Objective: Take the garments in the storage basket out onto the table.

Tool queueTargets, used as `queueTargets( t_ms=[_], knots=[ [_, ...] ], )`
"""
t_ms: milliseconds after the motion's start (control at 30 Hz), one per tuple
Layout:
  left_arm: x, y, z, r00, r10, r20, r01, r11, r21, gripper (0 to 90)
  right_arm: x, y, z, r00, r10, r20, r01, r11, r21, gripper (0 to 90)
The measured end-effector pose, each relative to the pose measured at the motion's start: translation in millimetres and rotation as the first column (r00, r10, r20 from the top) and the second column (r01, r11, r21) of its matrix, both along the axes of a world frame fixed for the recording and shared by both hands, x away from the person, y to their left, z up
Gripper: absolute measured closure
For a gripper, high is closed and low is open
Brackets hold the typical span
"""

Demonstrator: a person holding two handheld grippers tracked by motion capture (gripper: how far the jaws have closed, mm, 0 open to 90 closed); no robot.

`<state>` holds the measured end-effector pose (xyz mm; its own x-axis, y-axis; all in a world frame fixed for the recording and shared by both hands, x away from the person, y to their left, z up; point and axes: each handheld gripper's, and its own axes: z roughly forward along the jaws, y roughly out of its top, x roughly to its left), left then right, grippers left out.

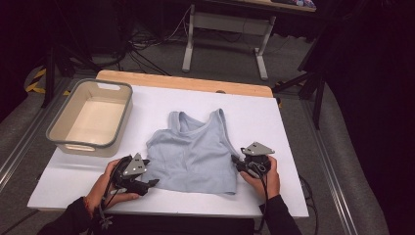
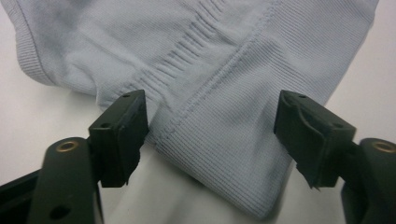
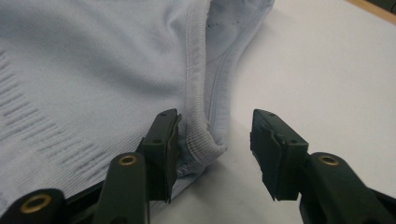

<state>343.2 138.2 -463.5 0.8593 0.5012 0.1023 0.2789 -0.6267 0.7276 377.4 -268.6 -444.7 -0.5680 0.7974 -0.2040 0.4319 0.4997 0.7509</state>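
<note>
White tabletop (image 1: 274, 127) on dark carpeted floor, grey bin (image 1: 90, 117) at far left corner. No readable writing anywhere. Pale blue tank top (image 1: 195, 152) flat mid-tabletop, toward near edge; straps point to far edge, hem to near edge, long axis near-to-far. My left claw (image 2: 210, 135) released, hem corner between jaws, pads clear. My right claw (image 3: 215, 149) released at opposite side, seam edge between jaws, unpressed.

No words, labels, brand marks or numbers can be read anywhere on or around the table (image 1: 274, 122)
</note>
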Motion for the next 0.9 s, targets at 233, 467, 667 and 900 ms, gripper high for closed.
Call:
queueTargets(
  t_ms=[233, 467, 667, 900],
  knots=[
    [10.1, 7.7, -0.8, 0.9948, -0.018, -0.1, 0.015, 0.9995, -0.029, 35.9, 7.2, -7.1, -8.4, 0.9969, -0.014, -0.077, 0.018, 0.999, 0.041, 50.0],
    [8.4, 8.1, 2.3, 0.9953, -0.064, -0.072, 0.064, 0.9979, -0.001, 68.9, 10.2, -9.5, -10.4, 0.9915, 0.026, -0.128, -0.012, 0.994, 0.111, 66.5],
    [7.5, 6.2, 4.0, 0.9957, -0.077, -0.051, 0.079, 0.9967, 0.021, 81.9, 9.8, -6.2, -9.7, 0.9908, 0.048, -0.127, -0.034, 0.994, 0.108, 78.6],
    [10.2, 3.2, 5.3, 0.9966, -0.08, -0.021, 0.081, 0.9959, 0.041, 83.5, 11.3, -2.1, -7.8, 0.9947, 0.042, -0.094, -0.035, 0.997, 0.074, 82.3]
  ],
)
